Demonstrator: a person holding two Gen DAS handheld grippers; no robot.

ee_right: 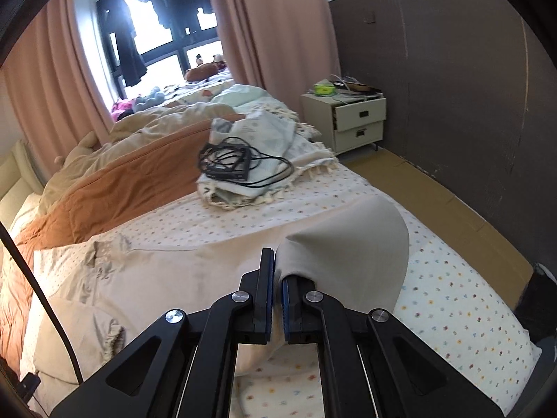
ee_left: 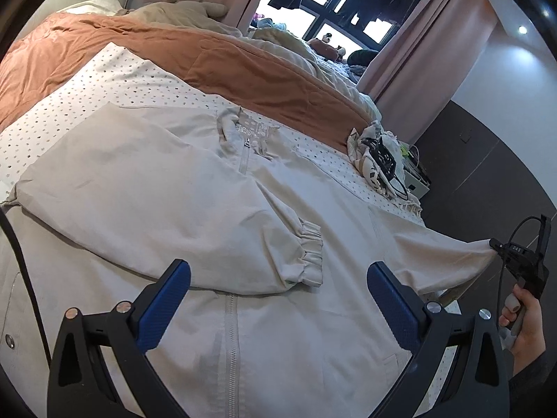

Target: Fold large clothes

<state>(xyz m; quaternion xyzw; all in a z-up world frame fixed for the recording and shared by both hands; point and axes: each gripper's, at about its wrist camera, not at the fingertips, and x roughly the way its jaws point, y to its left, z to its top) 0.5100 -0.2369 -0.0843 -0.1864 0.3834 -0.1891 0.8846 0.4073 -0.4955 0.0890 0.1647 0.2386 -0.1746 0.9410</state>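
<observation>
The pale beige zip-front jacket (ee_left: 216, 244) lay front up across the dotted bedsheet (ee_left: 115, 80), one sleeve already folded over its chest. I judged it light, soft and a little slippery, so best gripped at a cuff or hem. My left gripper (ee_left: 278, 299) hung above the zip with its blue pads spread wide, holding nothing. My right gripper (ee_right: 276, 299) was pinched on the far sleeve end (ee_right: 334, 244), lifted off the sheet. Only the left view showed the elastic cuff (ee_left: 308, 254); only the right showed the white bedside cabinet (ee_right: 355, 122).
</observation>
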